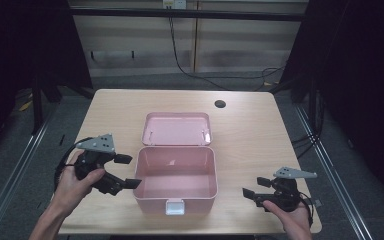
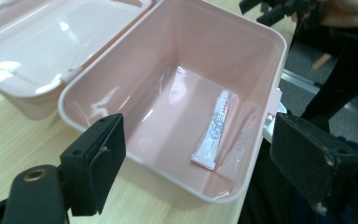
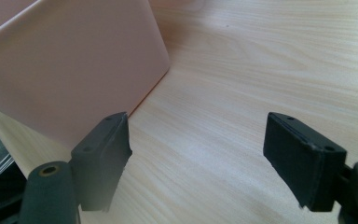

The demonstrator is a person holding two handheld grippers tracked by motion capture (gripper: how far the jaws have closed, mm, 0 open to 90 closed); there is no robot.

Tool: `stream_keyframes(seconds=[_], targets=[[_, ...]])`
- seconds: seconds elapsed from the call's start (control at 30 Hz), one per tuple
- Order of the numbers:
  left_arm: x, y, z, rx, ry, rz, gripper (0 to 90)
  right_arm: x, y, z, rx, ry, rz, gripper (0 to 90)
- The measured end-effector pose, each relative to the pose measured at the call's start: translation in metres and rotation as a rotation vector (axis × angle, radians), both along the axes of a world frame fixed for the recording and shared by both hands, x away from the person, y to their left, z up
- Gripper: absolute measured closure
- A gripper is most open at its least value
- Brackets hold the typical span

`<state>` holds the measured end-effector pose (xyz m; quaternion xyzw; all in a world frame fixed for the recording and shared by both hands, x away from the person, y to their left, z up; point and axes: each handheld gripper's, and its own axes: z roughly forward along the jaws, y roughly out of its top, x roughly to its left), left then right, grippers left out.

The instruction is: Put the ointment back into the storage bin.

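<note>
1. The left hand-held gripper (image 1: 128,171) is released, its jaws spread wide with nothing between them, hovering just beside the left wall of the pink box (image 1: 176,200). In the left gripper view the white tube (image 2: 213,130) lies flat on the box floor, ahead of the jaws and below the rim, tight against the front wall.
2. The right hand-held gripper (image 1: 254,187) is likewise released and empty, held over the surface (image 1: 250,135) near the box's right side but apart from it.
3. Beyond both grippers, the lid (image 1: 176,128) lies folded back on the surface behind the box.
4. Likely risks if the tube is to be picked: it sits so close to the wall that one jaw may strike the rim or find no room to slip beside it, pushing the tube away instead of gripping it.
5. The box looks light; a nudge from the left jaws could slide it, since the right gripper does not brace it.
6. A flat, soft tube may also squash or slip from the pads.
</note>
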<state>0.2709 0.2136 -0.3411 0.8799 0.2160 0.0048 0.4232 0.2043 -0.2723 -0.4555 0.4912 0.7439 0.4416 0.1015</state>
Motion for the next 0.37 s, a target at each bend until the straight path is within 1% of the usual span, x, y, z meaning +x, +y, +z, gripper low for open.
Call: stream_keyframes(seconds=[0.03,0.07,0.13,0.2,0.23,0.27,0.3,0.33,0.37], targets=[[-0.002,0.003,-0.001,-0.001,-0.009,0.016,18.0,0.000,0.000,0.000,0.001,-0.001,-0.001,22.5],[-0.003,0.005,-0.002,-0.006,-0.005,0.023,18.0,0.000,0.000,0.000,0.003,0.002,-0.005,22.4],[-0.004,0.007,-0.003,-0.004,-0.006,0.022,18.0,0.000,0.000,0.000,0.007,-0.005,-0.012,22.3],[-0.009,0.016,-0.008,0.001,-0.026,0.057,18.0,0.000,0.001,0.000,0.004,-0.008,-0.014,22.3],[-0.009,0.016,-0.008,0.001,-0.026,0.057,18.0,0.000,0.001,0.000,0.004,-0.008,-0.014,22.3],[-0.011,0.025,-0.015,-0.012,-0.028,0.101,18.0,0.000,0.001,-0.001,0.003,-0.014,-0.020,22.2],[-0.011,0.028,-0.017,-0.018,-0.034,0.111,18.0,0.000,0.001,-0.001,-0.001,-0.012,-0.028,21.9],[-0.013,0.032,-0.021,-0.022,-0.032,0.131,18.0,0.001,0.001,-0.002,-0.004,-0.011,-0.030,21.8],[-0.013,0.032,-0.021,-0.022,-0.032,0.131,18.0,0.001,0.001,-0.003,-0.006,-0.007,-0.031,21.7]])
